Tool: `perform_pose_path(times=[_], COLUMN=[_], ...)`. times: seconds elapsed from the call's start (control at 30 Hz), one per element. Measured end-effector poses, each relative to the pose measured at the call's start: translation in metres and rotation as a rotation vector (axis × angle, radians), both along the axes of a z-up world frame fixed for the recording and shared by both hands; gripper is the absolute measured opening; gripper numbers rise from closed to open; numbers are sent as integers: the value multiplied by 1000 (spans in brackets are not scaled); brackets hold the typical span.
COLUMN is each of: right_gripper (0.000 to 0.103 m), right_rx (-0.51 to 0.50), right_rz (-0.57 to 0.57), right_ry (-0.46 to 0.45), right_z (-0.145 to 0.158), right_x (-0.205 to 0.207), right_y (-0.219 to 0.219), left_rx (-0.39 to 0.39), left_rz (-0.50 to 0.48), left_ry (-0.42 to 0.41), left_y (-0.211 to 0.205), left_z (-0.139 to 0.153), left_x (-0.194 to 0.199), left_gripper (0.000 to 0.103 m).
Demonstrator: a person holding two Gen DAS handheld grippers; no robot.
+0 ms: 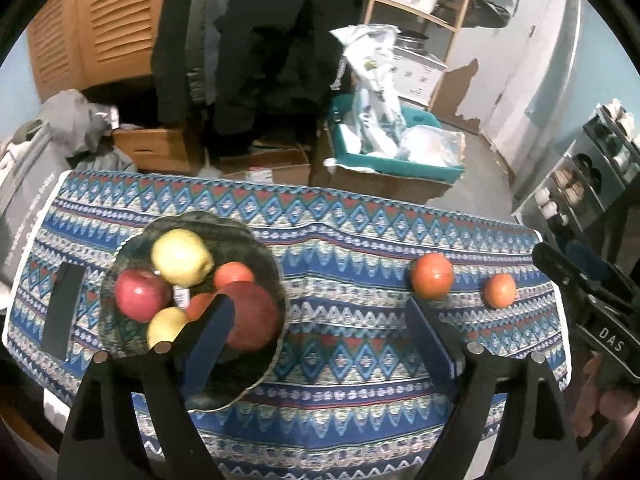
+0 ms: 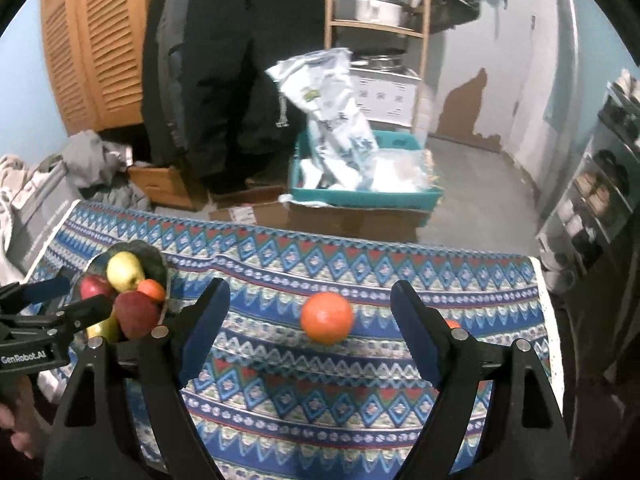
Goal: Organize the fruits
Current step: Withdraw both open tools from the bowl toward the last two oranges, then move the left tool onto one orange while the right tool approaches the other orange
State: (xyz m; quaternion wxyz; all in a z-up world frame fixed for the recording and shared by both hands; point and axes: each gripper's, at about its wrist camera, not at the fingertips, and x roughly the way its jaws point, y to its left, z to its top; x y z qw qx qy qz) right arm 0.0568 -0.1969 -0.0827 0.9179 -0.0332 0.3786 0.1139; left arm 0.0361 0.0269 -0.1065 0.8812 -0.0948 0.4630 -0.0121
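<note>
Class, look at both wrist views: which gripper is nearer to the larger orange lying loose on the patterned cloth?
Right. The right gripper is open around the larger orange, which sits between its fingers. The left gripper hovers beside the fruit bowl, the orange off its right finger.

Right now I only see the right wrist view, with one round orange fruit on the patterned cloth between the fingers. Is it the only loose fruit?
Observer: No. A smaller orange lies on the patterned cloth beside the large orange, not touching it.
Operator: Is there anything left of the dark fruit bowl?
Observer: Yes, a flat black rectangular object lies on the cloth beside the dark bowl.
Operator: Is the other gripper carrying fruit?
Observer: No. The left gripper is open and empty.
</note>
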Motion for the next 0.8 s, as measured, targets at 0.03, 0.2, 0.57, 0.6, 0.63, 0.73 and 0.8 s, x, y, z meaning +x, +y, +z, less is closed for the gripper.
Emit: perform_pose_path(times=[0.03,0.2,0.57,0.6,0.63,0.73,0.8], right_gripper=[82,83,83,83,83,83,83], right_rx=[0,6,22,15,9,5,11], right_rz=[-13,-76,-192,-200,-207,-228,-243], right_ry=[1,5,29,32,36,58,73], right_z=[-1,-3,-14,-16,-18,-27,-35], right_x=[0,0,4,5,6,11,16], right_y=[-7,-36,-100,-105,-109,-123,-131], left_rx=[2,2,7,5,2,0,9], left_rz=[-4,-35,-119,-124,-129,-148,-162], left_ry=[0,13,27,32,36,52,61], left_y=[-4,-25,-75,-78,-81,-91,-97], left_z=[0,-1,-4,-6,-7,-14,-18], left_x=[1,8,28,30,32,41,46], left_gripper=[88,88,88,88,88,88,88])
